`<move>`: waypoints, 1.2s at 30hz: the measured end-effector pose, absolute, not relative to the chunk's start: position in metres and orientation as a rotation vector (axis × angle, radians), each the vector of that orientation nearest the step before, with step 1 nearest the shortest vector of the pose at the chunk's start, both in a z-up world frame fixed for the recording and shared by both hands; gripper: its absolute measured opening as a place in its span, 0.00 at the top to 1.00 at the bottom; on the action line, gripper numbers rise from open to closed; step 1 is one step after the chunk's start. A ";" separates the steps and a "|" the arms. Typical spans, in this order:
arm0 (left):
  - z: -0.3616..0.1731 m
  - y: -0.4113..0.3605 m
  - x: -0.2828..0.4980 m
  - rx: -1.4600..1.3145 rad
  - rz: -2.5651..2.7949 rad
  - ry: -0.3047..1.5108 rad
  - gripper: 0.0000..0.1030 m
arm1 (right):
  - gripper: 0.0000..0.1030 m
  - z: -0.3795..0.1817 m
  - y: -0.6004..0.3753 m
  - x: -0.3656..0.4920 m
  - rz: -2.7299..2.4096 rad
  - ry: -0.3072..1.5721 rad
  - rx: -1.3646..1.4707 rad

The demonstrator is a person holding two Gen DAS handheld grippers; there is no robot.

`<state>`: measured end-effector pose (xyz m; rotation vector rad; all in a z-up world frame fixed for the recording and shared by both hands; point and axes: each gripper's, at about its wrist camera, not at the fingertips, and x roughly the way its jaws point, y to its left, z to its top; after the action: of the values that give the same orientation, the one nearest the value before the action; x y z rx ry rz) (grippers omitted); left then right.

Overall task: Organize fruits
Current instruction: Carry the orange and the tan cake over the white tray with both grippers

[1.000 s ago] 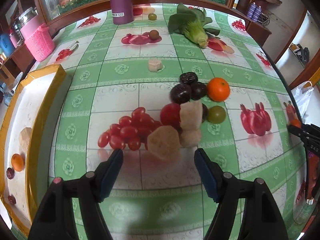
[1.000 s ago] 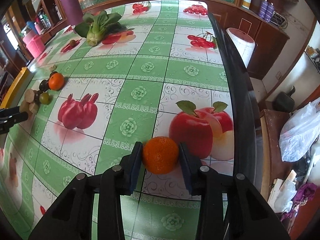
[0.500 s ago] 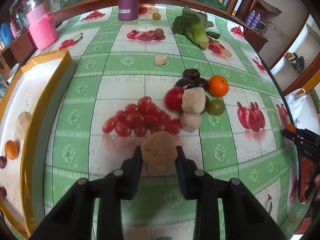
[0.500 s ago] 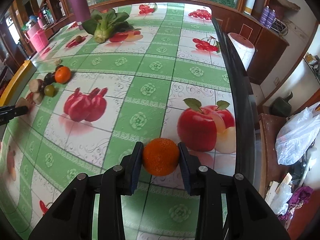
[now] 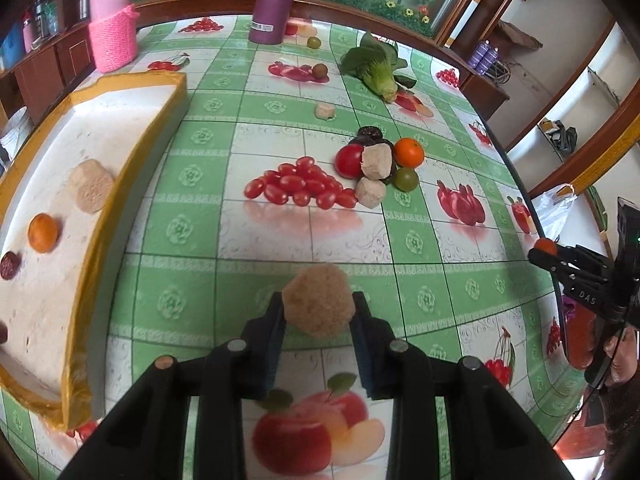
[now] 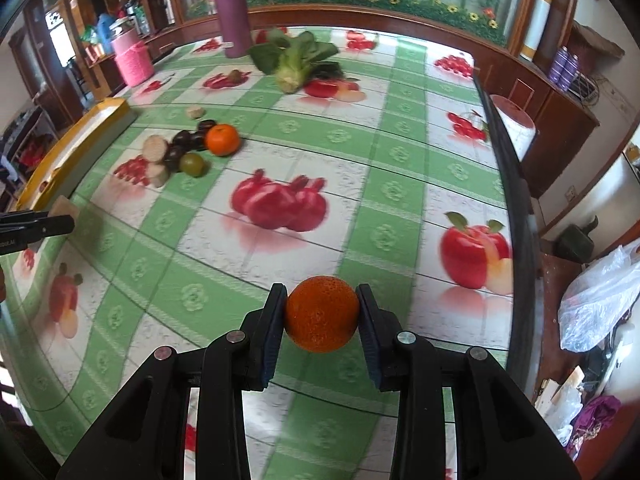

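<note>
My left gripper (image 5: 319, 312) is shut on a tan, faceted fruit piece (image 5: 318, 300) and holds it above the tablecloth. My right gripper (image 6: 322, 314) is shut on a small orange (image 6: 322, 314) above the table's right side. A pile remains mid-table: an orange (image 5: 409, 152), a red tomato (image 5: 349, 161), two tan pieces (image 5: 376, 160), a green fruit (image 5: 406, 179) and dark plums (image 5: 369, 133). A yellow-rimmed white tray (image 5: 92, 232) at the left holds a tan piece (image 5: 91, 186), an orange (image 5: 43, 233) and a dark fruit (image 5: 9, 265).
A purple bottle (image 5: 275, 0) and a pink knitted container (image 5: 113, 38) stand at the back. A leafy green vegetable (image 5: 376, 68) lies at the back right. A small tan cube (image 5: 324, 111) and olive fruits (image 5: 320, 71) lie apart. The table's right edge (image 6: 516, 200) drops off.
My left gripper closed on the tan piece beside the pile, lifted it and pulled back toward me. My right gripper keeps its orange and has swung left over the table.
</note>
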<state>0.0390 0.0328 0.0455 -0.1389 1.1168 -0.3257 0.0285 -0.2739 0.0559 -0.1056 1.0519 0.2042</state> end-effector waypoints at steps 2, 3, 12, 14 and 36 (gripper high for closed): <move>0.049 0.041 0.034 -0.139 -0.317 1.107 0.67 | 0.67 0.056 -0.259 0.028 0.228 1.051 -0.111; 0.050 0.044 0.032 -0.141 -0.313 1.103 0.67 | 0.67 0.057 -0.250 0.029 0.243 1.050 -0.114; 0.059 0.086 0.015 -0.188 -0.273 1.081 0.67 | 0.67 0.063 -0.182 0.032 0.354 1.038 -0.156; 0.059 0.095 0.013 -0.201 -0.264 1.077 0.67 | 0.67 0.065 -0.170 0.032 0.373 1.031 -0.170; 0.065 0.212 0.003 -0.329 -0.129 1.018 0.67 | 0.67 0.079 -0.024 0.061 0.582 1.001 -0.284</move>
<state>0.0025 0.2117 0.0646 -0.3289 1.0184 -0.1289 0.0614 -0.0245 0.0789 -0.2837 1.0006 0.5817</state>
